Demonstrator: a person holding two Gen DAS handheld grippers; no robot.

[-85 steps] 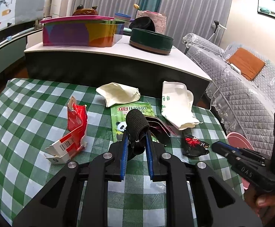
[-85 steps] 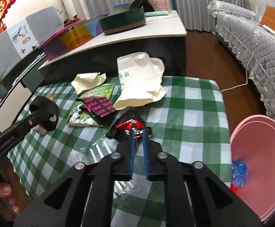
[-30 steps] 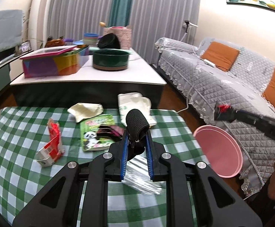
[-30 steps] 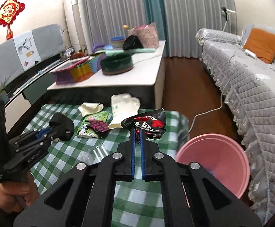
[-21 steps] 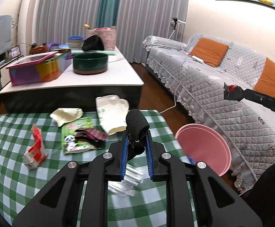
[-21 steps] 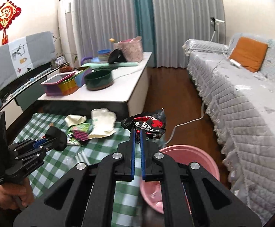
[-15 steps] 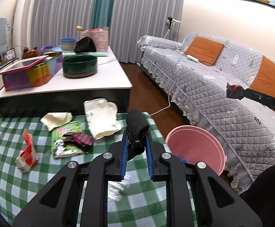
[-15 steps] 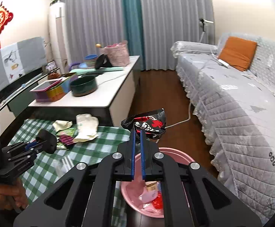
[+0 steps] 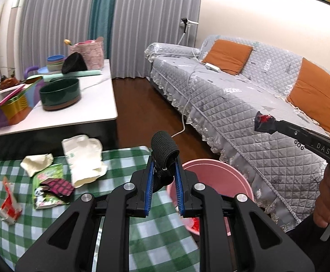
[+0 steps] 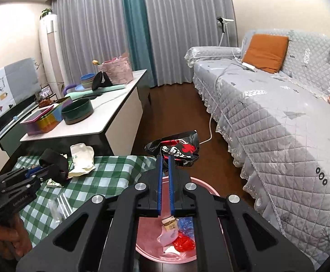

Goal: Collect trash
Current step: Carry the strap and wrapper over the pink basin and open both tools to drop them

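My right gripper (image 10: 165, 158) is shut on a black and red snack wrapper (image 10: 176, 148) and holds it high above the pink basin (image 10: 206, 191), which has several scraps inside; it also shows at the right of the left wrist view (image 9: 264, 122). My left gripper (image 9: 163, 170) is shut on a black fabric roll (image 9: 163, 147) over the table's right edge, beside the pink basin (image 9: 212, 170). On the green checked cloth (image 9: 124, 163) lie a white bag (image 9: 83, 158), a cream wrapper (image 9: 36, 163), a green panda packet (image 9: 48, 185) and a red carton (image 9: 8, 201).
A white counter (image 9: 74, 117) behind the table carries a green bowl (image 9: 59, 93) and a colourful box (image 9: 6, 104). A grey quilted sofa (image 9: 244, 95) with orange cushions fills the right. A clear plastic wrapper (image 10: 58, 206) lies on the cloth.
Both grippers have risen and swung right, away from the table's trash. The right gripper has carried the wrapper from beside the basin to above it. Both stayed shut.
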